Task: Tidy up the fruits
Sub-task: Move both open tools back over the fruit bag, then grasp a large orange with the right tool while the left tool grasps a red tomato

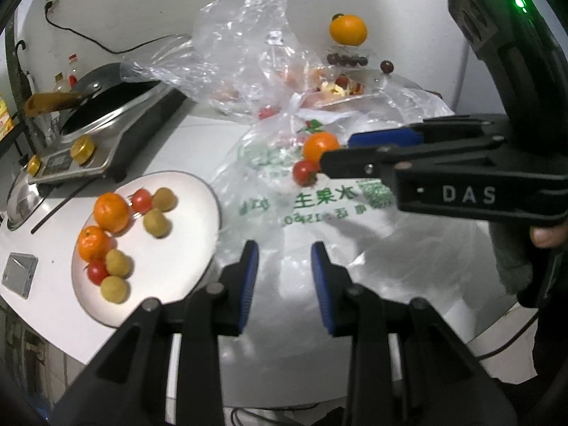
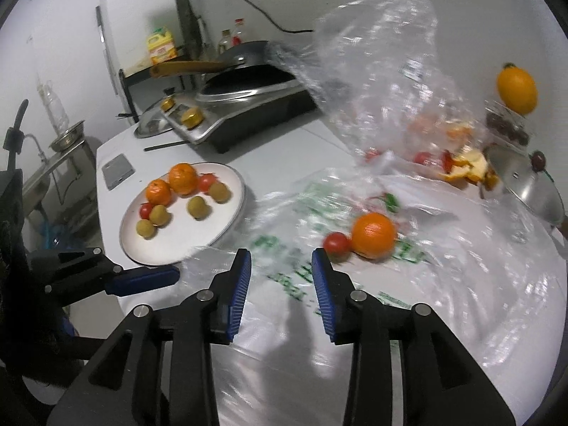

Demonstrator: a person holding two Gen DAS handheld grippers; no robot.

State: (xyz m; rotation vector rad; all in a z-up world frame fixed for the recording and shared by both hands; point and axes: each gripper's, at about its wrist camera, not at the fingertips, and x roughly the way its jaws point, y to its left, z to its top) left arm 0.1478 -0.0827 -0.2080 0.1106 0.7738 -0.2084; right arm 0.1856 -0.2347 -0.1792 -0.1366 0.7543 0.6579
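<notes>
While hovering over the printed bag, carries nothing in either tool. Right gripper: jaws parted to a medium gap, pads bare, tips just short of the loose orange and the cherry tomato touching its side. Left gripper: likewise parted and empty, beside the near rim of the plate.

Location of task items: two oranges, two tomatoes and four yellow-green fruits on the plate; one orange and one tomato on the crumpled bag, well apart from the plate; one more orange perched on a container at the back.

Judged hazards:
- Slippery, wrinkled film under round fruit. Likely to roll off at any nudge from a fingertip, particularly toward the table edge.
- Touching pair. Closing on the orange may shunt the tomato away or pinch it; soft skin, liable to split under firm pressure.
- Loose film near the pads. Could be caught in the grip together with the fruit and dragged, disturbing the clear bag and the peels behind.
- Crowded far half of the plate. Careless release apt to knock fruit over the rim.
</notes>
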